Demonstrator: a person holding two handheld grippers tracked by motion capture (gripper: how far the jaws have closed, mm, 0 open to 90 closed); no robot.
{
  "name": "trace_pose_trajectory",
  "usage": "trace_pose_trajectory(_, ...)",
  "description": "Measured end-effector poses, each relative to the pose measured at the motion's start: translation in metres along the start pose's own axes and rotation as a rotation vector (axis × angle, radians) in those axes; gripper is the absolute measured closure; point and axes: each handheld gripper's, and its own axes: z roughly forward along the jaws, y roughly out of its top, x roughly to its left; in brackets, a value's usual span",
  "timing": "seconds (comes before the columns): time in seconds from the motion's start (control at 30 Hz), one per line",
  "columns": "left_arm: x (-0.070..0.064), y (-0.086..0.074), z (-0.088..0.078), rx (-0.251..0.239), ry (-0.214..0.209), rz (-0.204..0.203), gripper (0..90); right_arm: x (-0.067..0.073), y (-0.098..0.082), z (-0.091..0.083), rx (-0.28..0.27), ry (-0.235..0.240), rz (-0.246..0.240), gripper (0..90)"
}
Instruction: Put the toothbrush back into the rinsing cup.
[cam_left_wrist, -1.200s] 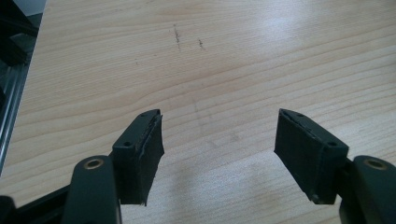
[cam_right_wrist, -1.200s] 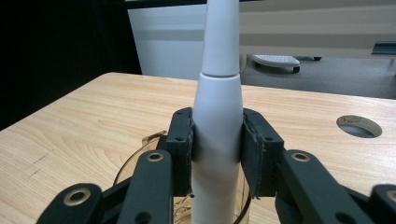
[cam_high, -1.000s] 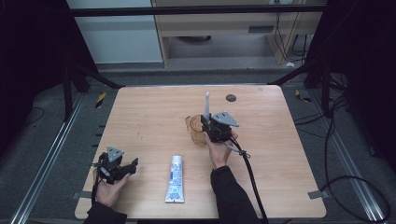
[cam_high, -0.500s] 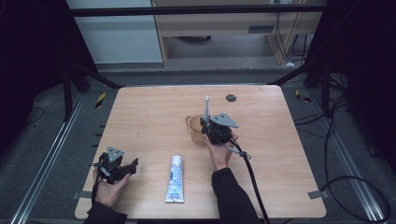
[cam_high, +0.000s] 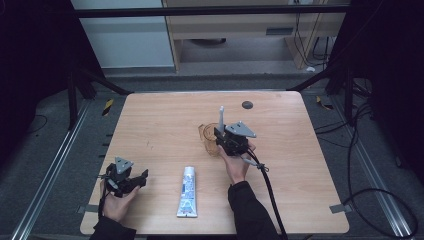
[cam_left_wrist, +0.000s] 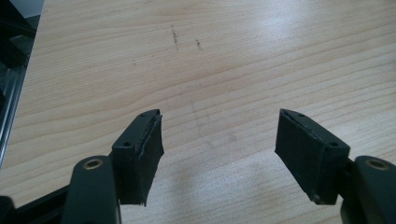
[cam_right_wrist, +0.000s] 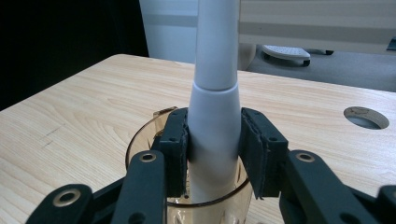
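My right gripper (cam_high: 222, 136) (cam_right_wrist: 214, 151) is shut on a white electric toothbrush handle (cam_right_wrist: 214, 126) (cam_high: 221, 117), held upright with its lower end inside a clear amber cup (cam_right_wrist: 187, 198) (cam_high: 208, 139) near the table's middle. A white toothpaste tube (cam_high: 188, 191) lies flat on the wood near the front edge, between the two hands. My left gripper (cam_high: 142, 176) (cam_left_wrist: 219, 154) rests at the front left corner, open, with bare wood between its black pads (cam_left_wrist: 147, 156).
The wooden table (cam_high: 150, 125) has a round cable hole (cam_high: 247, 104) (cam_right_wrist: 366, 116) at the back right. A black cable (cam_high: 270, 190) trails from the right gripper to the front edge. Metal frame rails and dark floor surround the table.
The right gripper with the toothbrush has shifted very slightly over the cup. The left gripper and the tube have not moved.
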Motion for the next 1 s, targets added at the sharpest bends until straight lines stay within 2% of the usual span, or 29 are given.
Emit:
trace_pose_trajectory(0.7, -0.0003, 0.0001, 0.0, 0.0, -0.001, 0.0, 30.8, 0.0028, 0.0, 0.0004, 0.01, 0.009, -0.018, 49.1)
trace_pose_trajectory(0.83, 0.0, 0.0001, -0.0002, -0.001, -0.001, -0.002, 30.8, 0.0031, 0.0005, 0.0005, 0.005, 0.006, -0.021, 45.4)
trace_pose_trajectory(1.0, -0.0001, 0.0003, -0.0006, -0.003, -0.002, -0.003, 31.0, 0.0039, 0.0025, -0.0012, 0.002, 0.007, -0.018, 36.7)
